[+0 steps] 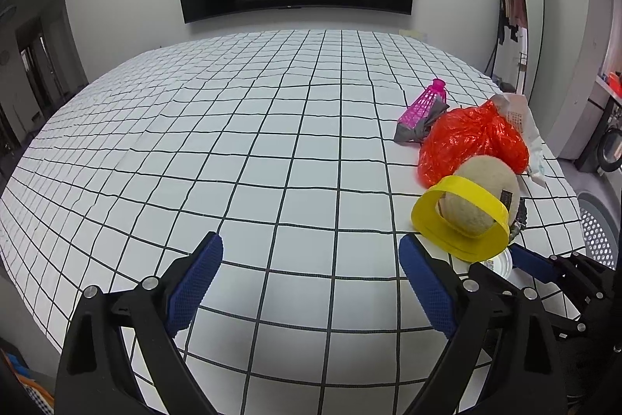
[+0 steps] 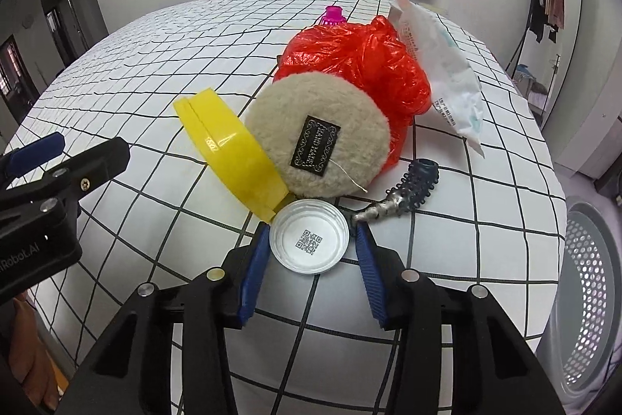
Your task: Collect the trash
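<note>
Right tool (image 2: 311, 244) seemingly gripping white lid (image 2: 309, 246), left tool (image 1: 311, 282) agape

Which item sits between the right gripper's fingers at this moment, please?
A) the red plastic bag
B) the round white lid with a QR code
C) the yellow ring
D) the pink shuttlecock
B: in the right wrist view the round white lid with a QR code lies between the blue pads of the right gripper, while the yellow ring and the red plastic bag lie farther out on the checked cloth.
</note>
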